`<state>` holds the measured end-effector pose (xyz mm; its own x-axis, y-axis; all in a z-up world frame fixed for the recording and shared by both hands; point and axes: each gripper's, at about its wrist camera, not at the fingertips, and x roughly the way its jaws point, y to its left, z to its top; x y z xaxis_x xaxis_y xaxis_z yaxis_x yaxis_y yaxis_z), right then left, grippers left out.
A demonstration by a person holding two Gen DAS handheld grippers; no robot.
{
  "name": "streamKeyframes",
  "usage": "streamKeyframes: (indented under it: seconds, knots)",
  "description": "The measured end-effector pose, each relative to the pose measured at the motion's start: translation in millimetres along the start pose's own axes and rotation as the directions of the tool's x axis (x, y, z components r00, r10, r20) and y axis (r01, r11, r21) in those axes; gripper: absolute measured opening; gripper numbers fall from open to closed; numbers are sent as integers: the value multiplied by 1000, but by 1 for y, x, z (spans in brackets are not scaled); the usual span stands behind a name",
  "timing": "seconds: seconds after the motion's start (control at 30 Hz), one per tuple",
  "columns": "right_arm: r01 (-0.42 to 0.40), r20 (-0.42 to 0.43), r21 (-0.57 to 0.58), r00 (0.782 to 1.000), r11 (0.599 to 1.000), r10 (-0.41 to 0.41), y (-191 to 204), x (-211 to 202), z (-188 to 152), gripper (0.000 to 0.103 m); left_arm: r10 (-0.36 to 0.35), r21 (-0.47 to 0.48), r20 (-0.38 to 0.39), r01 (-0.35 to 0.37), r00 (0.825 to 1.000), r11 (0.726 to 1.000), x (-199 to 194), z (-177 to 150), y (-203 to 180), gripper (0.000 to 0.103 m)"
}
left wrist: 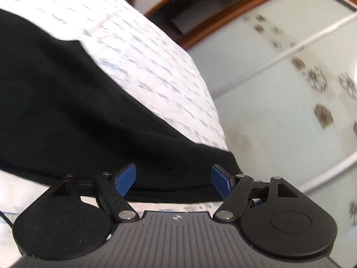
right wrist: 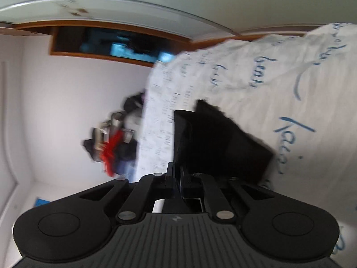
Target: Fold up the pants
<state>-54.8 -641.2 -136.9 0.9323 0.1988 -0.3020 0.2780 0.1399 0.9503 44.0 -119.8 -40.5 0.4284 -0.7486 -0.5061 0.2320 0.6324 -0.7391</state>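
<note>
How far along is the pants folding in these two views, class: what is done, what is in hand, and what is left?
Done: the black pants are laid across the bed. In hand: the right gripper is shut on a fold of the cloth and lifts it off the bed; the left gripper is open, its pads clear of the cloth. Left: laying that fold down and smoothing it. How many folds exist cannot be told.

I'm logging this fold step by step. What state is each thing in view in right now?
Left gripper: open, blue pads apart, nothing pinched, black cloth just beyond them.
Right gripper: shut on the pants, a fold of cloth standing up between its fingers.
Pants: black, spread flat on the bed, one end lifted by the right gripper.
Bed sheet: white with blue print, lying under the pants.
</note>
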Motion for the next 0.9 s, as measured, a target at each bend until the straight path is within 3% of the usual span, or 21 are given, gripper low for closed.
streamKeyframes:
  seconds: [0.2,0.33,0.43,0.53,0.57,0.67,0.77,0.9]
  knots:
    - [70,-37,10,997,998,-69,-7,16,8,5,26,9,-45,-25,999,1000,37,-9,-13,76]
    - [84,-3,-41,996,996,-84,-1,23,9,5,47,-32,-52,-49,998,998,45,-12,-14,76]
    - [-1,25,-67,1000,998,3,19,17,11,5,58,-48,-35,-60,998,997,45,-13,-17,76]
    - [-132,52,-87,989,988,136,39,-11,11,5,50,-39,-13,-51,999,998,39,-11,-24,77]
    - [-140,66,-106,987,984,148,42,-23,10,5,44,-32,-2,-44,999,999,37,-11,-25,78]
    - [-75,83,-102,993,992,84,20,-43,12,5,51,-13,16,-51,999,999,33,-11,-25,82]
    - [25,59,4,998,1000,-25,-16,-45,9,8,75,-33,1,-75,997,997,35,-11,-20,82]
    - [-30,-14,28,999,999,31,-23,-27,-5,8,70,-33,-11,-70,997,997,37,-14,-21,82]
